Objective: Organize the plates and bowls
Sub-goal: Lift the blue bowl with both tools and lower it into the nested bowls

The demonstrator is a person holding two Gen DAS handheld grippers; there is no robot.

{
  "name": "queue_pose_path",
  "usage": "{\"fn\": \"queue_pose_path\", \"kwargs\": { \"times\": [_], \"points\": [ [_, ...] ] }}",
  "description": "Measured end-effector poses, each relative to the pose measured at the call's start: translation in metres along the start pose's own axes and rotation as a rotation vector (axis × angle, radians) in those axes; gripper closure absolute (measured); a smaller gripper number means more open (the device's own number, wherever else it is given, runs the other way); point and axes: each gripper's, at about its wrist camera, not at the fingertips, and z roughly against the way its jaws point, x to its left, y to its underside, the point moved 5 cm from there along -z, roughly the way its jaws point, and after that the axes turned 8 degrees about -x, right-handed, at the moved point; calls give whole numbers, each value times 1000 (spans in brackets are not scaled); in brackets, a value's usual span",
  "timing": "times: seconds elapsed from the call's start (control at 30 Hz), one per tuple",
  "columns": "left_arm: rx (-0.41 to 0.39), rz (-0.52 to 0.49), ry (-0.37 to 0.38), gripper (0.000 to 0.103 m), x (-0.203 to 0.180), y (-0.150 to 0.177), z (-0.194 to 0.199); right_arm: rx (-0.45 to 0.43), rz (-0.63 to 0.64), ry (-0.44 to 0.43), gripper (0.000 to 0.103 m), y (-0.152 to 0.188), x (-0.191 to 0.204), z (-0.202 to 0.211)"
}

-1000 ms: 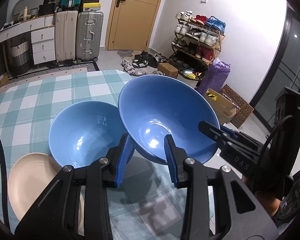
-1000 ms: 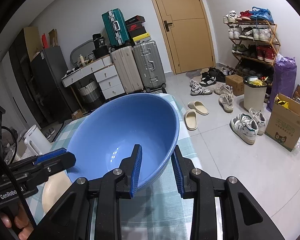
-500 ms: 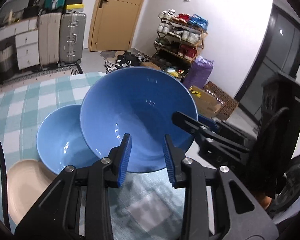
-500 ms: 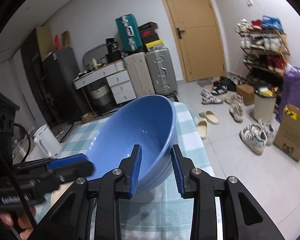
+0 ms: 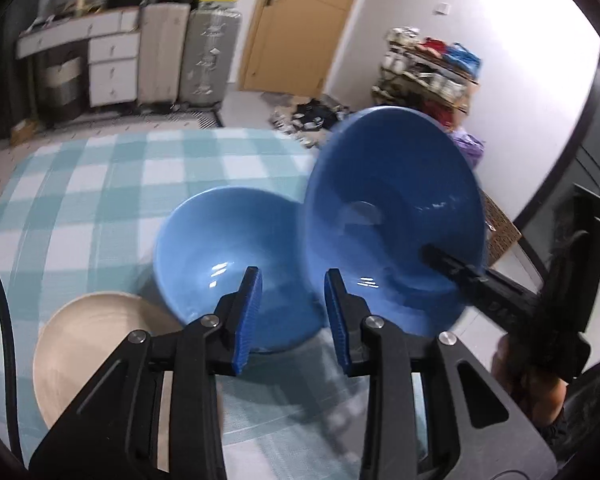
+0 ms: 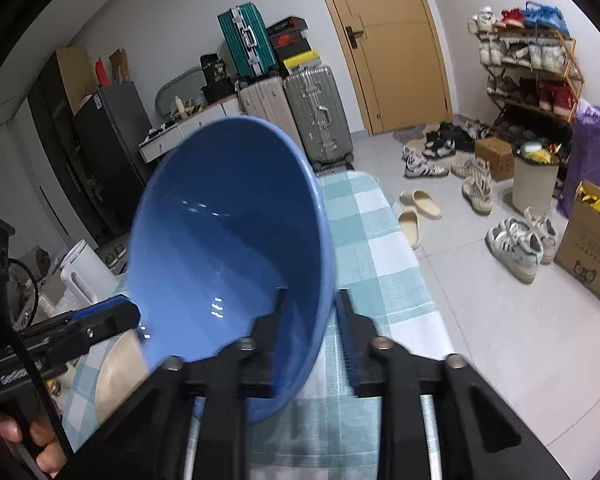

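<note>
My right gripper [image 6: 312,336] is shut on the rim of a large blue bowl [image 6: 228,256] and holds it tilted steeply above the table. The same bowl [image 5: 396,216] shows at the right of the left wrist view, with the right gripper's finger [image 5: 460,268] on its rim. A second blue bowl [image 5: 228,252] rests on the checked tablecloth [image 5: 100,184], just left of the held one. A beige plate [image 5: 96,344] lies at the near left. My left gripper [image 5: 292,316] is open and empty, just in front of the resting bowl.
The table's right edge [image 6: 412,264] drops to a tiled floor with shoes and slippers [image 6: 420,204]. A cardboard box [image 6: 588,240], shoe rack [image 6: 528,56], suitcases [image 6: 316,112] and a door stand beyond. A white appliance [image 6: 84,268] sits left of the table.
The right gripper has tipped the held bowl up more steeply and swung it right, off the resting bowl. The left gripper has drawn back and stays open.
</note>
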Motion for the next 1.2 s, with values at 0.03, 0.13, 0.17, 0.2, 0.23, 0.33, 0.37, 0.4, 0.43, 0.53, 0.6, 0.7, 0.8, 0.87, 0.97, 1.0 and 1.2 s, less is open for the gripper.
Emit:
{"fn": "queue_pose_path", "kwargs": {
  "times": [0.03, 0.13, 0.17, 0.2, 0.23, 0.33, 0.37, 0.4, 0.43, 0.53, 0.6, 0.7, 0.8, 0.87, 0.97, 1.0, 1.2],
  "points": [
    [6, 15, 14, 73, 5, 1, -2, 0, -6, 1, 86, 0, 0, -2],
    [14, 35, 18, 74, 16, 0, -7, -13, -2, -11, 87, -4, 4, -3],
    [10, 48, 26, 75, 18, -1, -8, -13, -3, -14, 87, -4, 6, -3],
    [8, 54, 35, 81, 19, -2, -9, -9, -5, -20, 89, -5, 7, -4],
    [6, 55, 40, 83, 21, -3, -11, -6, -5, -27, 91, -5, 8, -4],
    [-2, 55, 64, 91, 22, -7, -13, 4, 1, -44, 94, -3, 14, -6],
    [-6, 48, 50, 91, 23, -9, -13, 6, 0, -50, 94, -3, 16, -7],
    [-12, 45, 41, 91, 24, -11, -12, 9, -1, -55, 95, -4, 19, -8],
    [-18, 56, 39, 91, 28, -12, -11, 10, 5, -55, 95, -4, 21, -8],
    [-25, 81, 36, 91, 36, -18, -6, 17, 16, -72, 95, -5, 31, -12],
    [-29, 81, 24, 91, 42, -21, -3, 24, 20, -85, 95, -6, 38, -14],
    [-33, 100, 17, 91, 52, -28, 1, 38, 26, -92, 95, -9, 48, -22],
    [-37, 108, 13, 91, 59, -35, 4, 41, 32, -99, 95, -14, 58, -28],
    [-41, 121, 18, 91, 65, -40, 7, 44, 30, -108, 95, -16, 62, -32],
    [-39, 136, 18, 91, 72, -47, 6, 52, 26, -118, 95, -20, 66, -40],
    [-38, 137, 15, 91, 73, -48, 5, 60, 27, -118, 95, -21, 67, -44],
    [-21, 143, -6, 91, 85, -53, -11, 87, 5, -121, 95, -24, 70, -66]
  ]
}}
